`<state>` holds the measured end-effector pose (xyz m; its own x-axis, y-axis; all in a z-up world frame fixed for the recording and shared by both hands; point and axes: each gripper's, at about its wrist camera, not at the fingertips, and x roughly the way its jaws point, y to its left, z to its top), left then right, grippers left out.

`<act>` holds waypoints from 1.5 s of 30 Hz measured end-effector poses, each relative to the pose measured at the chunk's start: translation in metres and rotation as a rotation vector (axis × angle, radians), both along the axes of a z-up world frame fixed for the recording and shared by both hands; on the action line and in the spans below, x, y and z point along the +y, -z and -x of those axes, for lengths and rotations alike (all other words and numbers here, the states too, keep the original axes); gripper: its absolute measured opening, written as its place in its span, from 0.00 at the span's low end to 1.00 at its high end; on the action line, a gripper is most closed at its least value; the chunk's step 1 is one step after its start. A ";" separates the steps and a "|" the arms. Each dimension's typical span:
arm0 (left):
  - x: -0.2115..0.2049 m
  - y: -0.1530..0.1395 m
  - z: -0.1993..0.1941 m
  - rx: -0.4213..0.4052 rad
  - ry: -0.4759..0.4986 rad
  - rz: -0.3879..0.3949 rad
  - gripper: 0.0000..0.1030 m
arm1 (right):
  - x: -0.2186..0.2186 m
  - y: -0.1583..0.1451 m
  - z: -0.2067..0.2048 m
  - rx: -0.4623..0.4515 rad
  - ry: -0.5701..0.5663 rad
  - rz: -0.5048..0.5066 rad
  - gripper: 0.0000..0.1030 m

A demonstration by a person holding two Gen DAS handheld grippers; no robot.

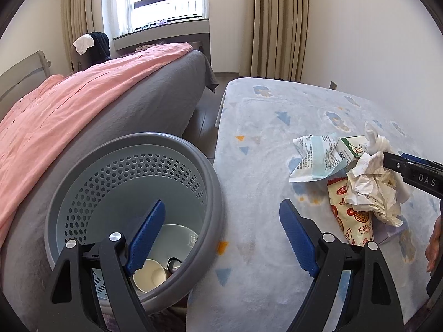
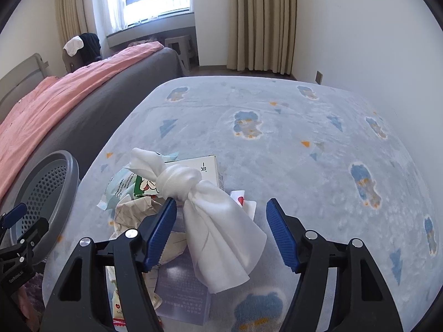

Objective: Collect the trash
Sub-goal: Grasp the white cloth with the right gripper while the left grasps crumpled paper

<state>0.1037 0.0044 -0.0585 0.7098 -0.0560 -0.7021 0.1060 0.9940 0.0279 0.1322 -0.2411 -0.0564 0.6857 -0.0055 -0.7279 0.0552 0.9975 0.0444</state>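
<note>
A pile of trash lies on a pale blue rug [image 2: 304,138]. It holds a knotted white cloth [image 2: 218,221], crumpled paper [image 1: 365,191], a green and white carton [image 1: 350,146], a teal printed wrapper [image 1: 313,157], a red and yellow snack packet [image 1: 351,221] and a pale purple box [image 2: 182,293]. My right gripper [image 2: 221,202] is open astride the knotted cloth, which leans by its left pad and stays clear of the right one. My left gripper [image 1: 221,204] is open and holds nothing, above the rim of a grey perforated basket [image 1: 210,182]. A white cup [image 1: 151,274] lies inside the basket.
A bed with a pink cover [image 1: 69,110] runs along the left, close behind the basket. A white wall bounds the rug on the right. A plastic stool [image 2: 181,47] stands under the window. A person's hand [image 1: 434,249] shows at the right edge.
</note>
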 end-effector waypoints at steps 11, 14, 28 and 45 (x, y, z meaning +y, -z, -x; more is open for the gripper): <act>-0.011 0.009 0.005 0.007 0.015 -0.035 0.79 | 0.001 0.003 0.005 0.021 -0.041 -0.062 0.18; -0.019 0.005 0.012 -0.009 0.032 -0.058 0.79 | -0.006 0.001 0.011 0.016 -0.029 -0.088 0.16; -0.072 -0.029 0.028 -0.017 0.121 0.028 0.79 | -0.060 -0.001 0.036 -0.015 0.075 -0.173 0.15; -0.153 -0.005 0.011 0.099 0.245 -0.026 0.79 | -0.104 -0.011 0.051 -0.059 0.131 -0.270 0.15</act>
<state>0.0931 -0.1486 -0.0538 0.6046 -0.1992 -0.7712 0.3474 0.9372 0.0303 0.0813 -0.3447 -0.0456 0.7329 0.0917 -0.6741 0.1720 0.9337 0.3140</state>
